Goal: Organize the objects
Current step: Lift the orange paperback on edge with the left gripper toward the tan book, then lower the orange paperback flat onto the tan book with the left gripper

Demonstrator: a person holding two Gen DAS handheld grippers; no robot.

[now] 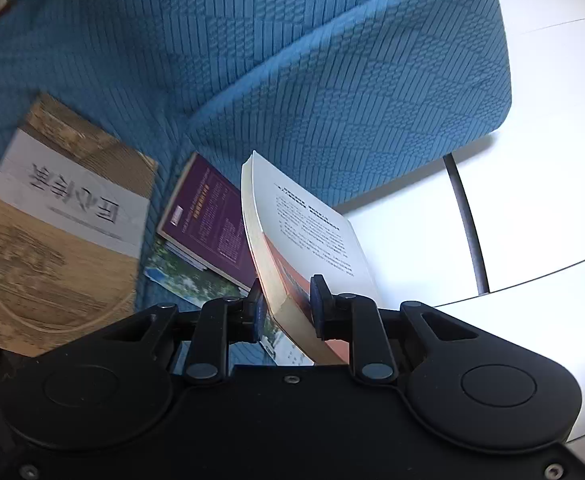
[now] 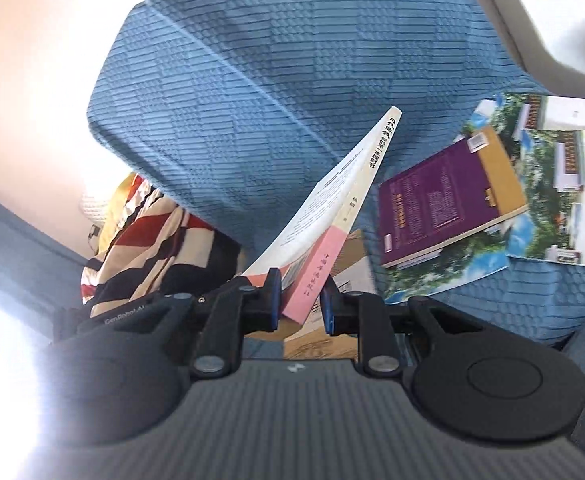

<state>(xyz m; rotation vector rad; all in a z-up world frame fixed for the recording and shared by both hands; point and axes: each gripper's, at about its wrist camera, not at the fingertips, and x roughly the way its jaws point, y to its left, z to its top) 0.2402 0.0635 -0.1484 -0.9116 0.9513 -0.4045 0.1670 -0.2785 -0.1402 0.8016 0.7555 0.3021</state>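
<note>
In the left wrist view my left gripper (image 1: 287, 306) is shut on the lower edge of a white book with an orange cover band (image 1: 308, 220), held tilted above the blue sofa seat (image 1: 252, 60). Beyond it a purple book (image 1: 208, 216) lies on a landscape-photo magazine (image 1: 188, 280). A tan book with a white title band (image 1: 52, 240) is at the left. In the right wrist view my right gripper (image 2: 299, 304) is shut on a white book with a pink spine (image 2: 332, 208), raised at a slant. The purple book (image 2: 440, 204) lies to the right of it.
Blue textured cushions (image 2: 272, 100) rise behind the books. A striped red, cream and black cloth (image 2: 152, 240) lies at the left. A tan book (image 2: 348, 276) sits under my right gripper. More photo brochures (image 2: 552, 184) lie far right. A black metal leg (image 1: 466, 220) stands on the white floor (image 1: 552, 160).
</note>
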